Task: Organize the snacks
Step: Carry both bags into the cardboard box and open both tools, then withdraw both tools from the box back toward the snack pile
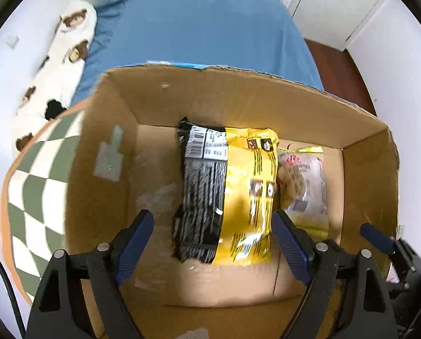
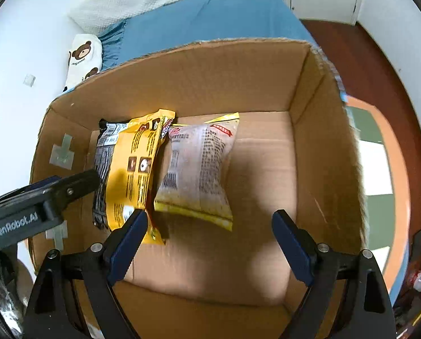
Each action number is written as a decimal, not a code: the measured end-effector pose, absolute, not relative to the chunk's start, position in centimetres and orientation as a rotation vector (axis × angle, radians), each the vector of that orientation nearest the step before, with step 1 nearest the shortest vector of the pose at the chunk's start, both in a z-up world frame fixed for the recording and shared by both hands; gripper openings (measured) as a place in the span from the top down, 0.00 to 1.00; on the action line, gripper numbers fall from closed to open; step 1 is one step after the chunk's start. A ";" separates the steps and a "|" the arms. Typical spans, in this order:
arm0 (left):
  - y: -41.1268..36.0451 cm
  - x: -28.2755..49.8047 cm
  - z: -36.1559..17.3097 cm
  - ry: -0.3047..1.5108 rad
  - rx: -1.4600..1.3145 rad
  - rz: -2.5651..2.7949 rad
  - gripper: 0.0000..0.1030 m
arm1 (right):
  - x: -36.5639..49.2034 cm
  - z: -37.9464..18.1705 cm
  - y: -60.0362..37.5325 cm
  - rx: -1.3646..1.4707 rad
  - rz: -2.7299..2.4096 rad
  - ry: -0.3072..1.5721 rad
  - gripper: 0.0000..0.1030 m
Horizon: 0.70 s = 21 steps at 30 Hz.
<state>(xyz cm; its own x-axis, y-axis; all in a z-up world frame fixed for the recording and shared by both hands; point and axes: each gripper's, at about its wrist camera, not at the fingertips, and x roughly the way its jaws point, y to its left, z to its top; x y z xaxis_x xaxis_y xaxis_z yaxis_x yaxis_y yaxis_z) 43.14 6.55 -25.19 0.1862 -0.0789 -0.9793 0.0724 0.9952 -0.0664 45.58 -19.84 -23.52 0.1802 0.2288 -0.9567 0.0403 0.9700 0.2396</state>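
Your right hand-held gripper point(image 2: 210, 240) hangs released and empty over the cardboard box point(image 2: 323, 147); the left hand-held gripper point(image 1: 213, 243) is spread too, holding nothing. Three snack packs lie side by side on the box floor: black pack point(image 1: 199, 192), yellow pack point(image 1: 247, 197), clear pack point(image 2: 199, 166). Packing looks underway; next, probably fetch another snack. Only "GenRobot.AI" on the left tool reads clearly.

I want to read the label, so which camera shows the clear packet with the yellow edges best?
The right wrist view. There the clear packet lies fully exposed on the floor of the cardboard box, its printed face unobstructed. In the left wrist view the packet is half hidden behind the yellow and black bag and a finger of the left gripper.
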 end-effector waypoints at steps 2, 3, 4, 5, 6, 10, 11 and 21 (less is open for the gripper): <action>6.9 41.7 -24.3 1.347 0.006 -0.106 0.18 | 44.7 -22.6 -19.3 0.222 0.124 1.360 0.11; 7.0 40.7 -23.6 1.323 0.011 -0.106 0.18 | 44.2 -22.1 -19.4 0.220 0.119 1.345 0.11; 7.2 40.1 -23.2 1.307 0.014 -0.107 0.18 | 43.6 -21.5 -19.4 0.217 0.109 1.327 0.11; 7.4 39.5 -22.7 1.287 0.019 -0.107 0.18 | 42.9 -21.0 -19.5 0.206 0.101 1.308 0.11; 7.6 38.8 -22.1 1.272 0.024 -0.108 0.18 | 42.3 -20.4 -19.4 0.194 0.094 1.289 0.11; 8.3 36.0 -19.9 1.199 0.037 -0.107 0.18 | 39.9 -17.9 -19.5 0.164 0.076 1.223 0.11; 8.5 35.5 -19.3 1.186 0.034 -0.110 0.18 | 39.3 -17.2 -19.4 0.162 0.075 1.206 0.11; 9.9 28.9 -14.5 1.064 0.011 -0.119 0.18 | 32.5 -10.6 -20.1 0.158 0.067 1.075 0.11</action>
